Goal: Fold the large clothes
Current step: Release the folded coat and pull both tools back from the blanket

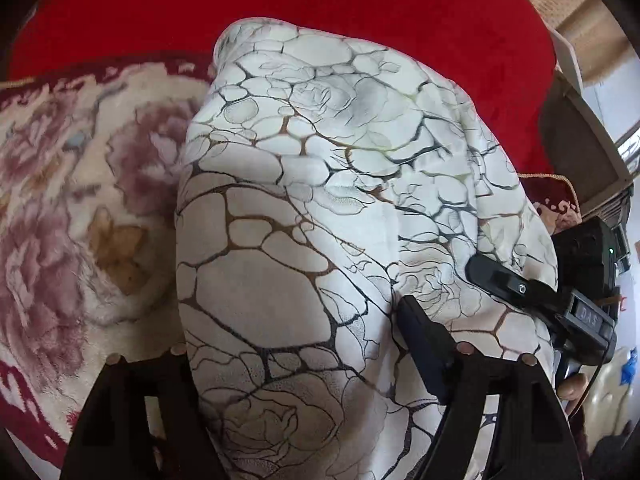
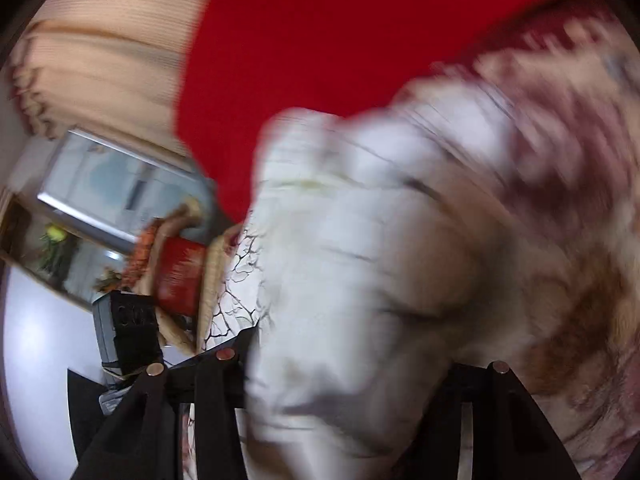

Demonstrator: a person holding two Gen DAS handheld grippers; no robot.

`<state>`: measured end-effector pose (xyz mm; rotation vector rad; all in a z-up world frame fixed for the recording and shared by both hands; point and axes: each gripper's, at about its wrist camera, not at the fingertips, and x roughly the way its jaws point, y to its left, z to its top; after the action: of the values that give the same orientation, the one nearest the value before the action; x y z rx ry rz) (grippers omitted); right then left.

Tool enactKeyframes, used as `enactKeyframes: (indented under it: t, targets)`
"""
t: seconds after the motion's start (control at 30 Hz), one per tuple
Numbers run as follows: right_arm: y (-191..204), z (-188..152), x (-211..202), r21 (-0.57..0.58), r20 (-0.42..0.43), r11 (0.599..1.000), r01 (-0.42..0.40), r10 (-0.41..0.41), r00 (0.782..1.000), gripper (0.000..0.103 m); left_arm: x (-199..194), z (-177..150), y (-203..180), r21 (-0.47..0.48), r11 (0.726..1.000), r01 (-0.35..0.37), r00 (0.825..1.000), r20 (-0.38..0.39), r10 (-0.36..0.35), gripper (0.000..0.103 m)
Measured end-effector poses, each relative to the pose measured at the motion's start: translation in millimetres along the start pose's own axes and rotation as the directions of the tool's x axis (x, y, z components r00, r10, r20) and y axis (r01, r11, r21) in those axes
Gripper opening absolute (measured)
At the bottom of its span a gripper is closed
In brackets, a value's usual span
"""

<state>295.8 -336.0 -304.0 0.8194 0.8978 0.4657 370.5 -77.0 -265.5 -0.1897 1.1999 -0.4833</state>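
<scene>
A large white garment [image 1: 320, 208] printed with black and brown cracked lines and roses lies bunched on a floral blanket. In the left wrist view it fills the gap between the wide-set jaws of my left gripper [image 1: 292, 332]. Its right finger [image 1: 424, 344] rests on the cloth and its left finger [image 1: 132, 400] is partly hidden behind the fold. At the right edge a finger [image 1: 500, 280] of my right gripper lies on the same garment. The right wrist view is blurred. There the garment [image 2: 360, 240] bulges up from between the jaws of my right gripper [image 2: 360, 360], which holds it.
A plush cream blanket with purple flowers [image 1: 80, 200] covers the surface under the garment, and a plain red cover [image 1: 360, 0] lies behind it. A window [image 2: 120, 184] and a red box [image 2: 180, 276] show at the left of the right wrist view. A person's fingertip [image 1: 572, 388] shows behind my right gripper.
</scene>
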Motion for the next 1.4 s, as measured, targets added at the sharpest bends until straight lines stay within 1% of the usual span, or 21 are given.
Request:
enactKeyframes:
  t: [0.07, 0.13, 0.23, 0.3, 0.4, 0.5, 0.57, 0.63, 0.7, 0.77, 0.87, 0.93, 0.97, 1.03, 1.07, 1.1, 1.17, 1.23, 1.33, 1.37, 1.4]
  targets:
    - [10, -2, -5, -0.057, 0.013, 0.998, 0.033, -0.032, 0.999, 0.053, -3, 1, 2, -0.012, 1.0, 0.028, 1.0, 0.012, -0.028, 0.08]
    - [15, -6, -10, -0.082, 0.019, 0.995, 0.063, -0.062, 0.998, 0.058, -4, -5, 9, -0.019, 1.0, 0.019, 1.0, 0.018, -0.019, 0.081]
    - [20, -10, -20, -0.082, 0.017, 0.992, 0.096, -0.095, 0.995, 0.062, -22, -24, 13, -0.032, 0.999, -0.016, 0.998, 0.061, 0.018, 0.081]
    - [26, -18, -40, -0.113, 0.048, 0.984, 0.137, -0.133, 0.99, 0.067, -38, -37, 6, -0.046, 0.997, -0.068, 0.993, 0.097, 0.072, 0.08]
    - [42, -34, -68, -0.156, 0.106, 0.967, 0.2, -0.185, 0.977, 0.068, -62, -56, -7, -0.051, 0.99, -0.132, 0.979, 0.153, 0.138, 0.08]
    - [66, -51, -93, -0.229, 0.167, 0.933, 0.277, -0.243, 0.956, 0.068, -97, -81, -21, -0.049, 0.98, -0.191, 0.947, 0.253, 0.197, 0.08]
    - [83, -59, -110, -0.262, 0.208, 0.919, 0.295, -0.245, 0.947, 0.068, -128, -93, -27, -0.046, 0.966, -0.254, 0.917, 0.306, 0.256, 0.08]
    - [110, -72, -129, -0.301, 0.257, 0.898, 0.321, -0.247, 0.934, 0.068, -153, -107, -43, -0.038, 0.946, -0.323, 0.88, 0.357, 0.315, 0.081]
    - [139, -83, -140, -0.337, 0.295, 0.873, 0.352, -0.257, 0.92, 0.068, -172, -111, -62, -0.041, 0.918, -0.393, 0.836, 0.4, 0.376, 0.081]
    - [171, -97, -149, -0.379, 0.333, 0.844, 0.379, -0.258, 0.907, 0.07, -198, -122, -77, -0.031, 0.886, -0.463, 0.781, 0.457, 0.425, 0.084]
    - [207, -113, -155, -0.432, 0.365, 0.817, 0.382, -0.23, 0.902, 0.072, -221, -138, -92, -0.023, 0.847, -0.531, 0.714, 0.525, 0.463, 0.091]
    - [216, -123, -157, -0.469, 0.369, 0.804, 0.365, -0.197, 0.908, 0.073, -229, -144, -93, -0.026, 0.835, -0.549, 0.693, 0.545, 0.472, 0.094]
    - [219, -124, -153, -0.476, 0.365, 0.804, 0.357, -0.189, 0.912, 0.073, -231, -146, -90, -0.026, 0.836, -0.548, 0.694, 0.543, 0.472, 0.095]
    - [218, -126, -140, -0.489, 0.333, 0.807, 0.33, -0.177, 0.926, 0.068, -227, -147, -76, -0.04, 0.839, -0.543, 0.706, 0.519, 0.482, 0.095]
    - [216, -127, -129, -0.499, 0.31, 0.804, 0.324, -0.184, 0.933, 0.054, -220, -145, -64, -0.059, 0.835, -0.548, 0.712, 0.491, 0.502, 0.095]
    - [215, -128, -118, -0.51, 0.29, 0.793, 0.332, -0.205, 0.935, 0.044, -215, -144, -55, -0.075, 0.831, -0.551, 0.716, 0.469, 0.517, 0.095]
    - [212, -130, -96, -0.536, 0.273, 0.767, 0.352, -0.238, 0.932, 0.04, -193, -137, -31, -0.105, 0.824, -0.557, 0.732, 0.408, 0.546, 0.095]
    - [207, -131, -76, -0.549, 0.282, 0.737, 0.395, -0.282, 0.917, 0.04, -169, -131, -15, -0.108, 0.826, -0.553, 0.756, 0.352, 0.552, 0.095]
    - [181, -127, -45, -0.528, 0.237, 0.736, 0.424, -0.352, 0.905, 0.04, -130, -126, -4, -0.071, 0.861, -0.503, 0.809, 0.313, 0.498, 0.095]
    - [164, -127, -30, -0.515, 0.218, 0.724, 0.46, -0.408, 0.886, 0.038, -111, -124, -1, -0.05, 0.86, -0.508, 0.821, 0.274, 0.501, 0.097]
    - [136, -126, -10, -0.493, 0.168, 0.718, 0.493, -0.477, 0.863, 0.036, -95, -125, 2, -0.035, 0.869, -0.493, 0.838, 0.251, 0.485, 0.098]
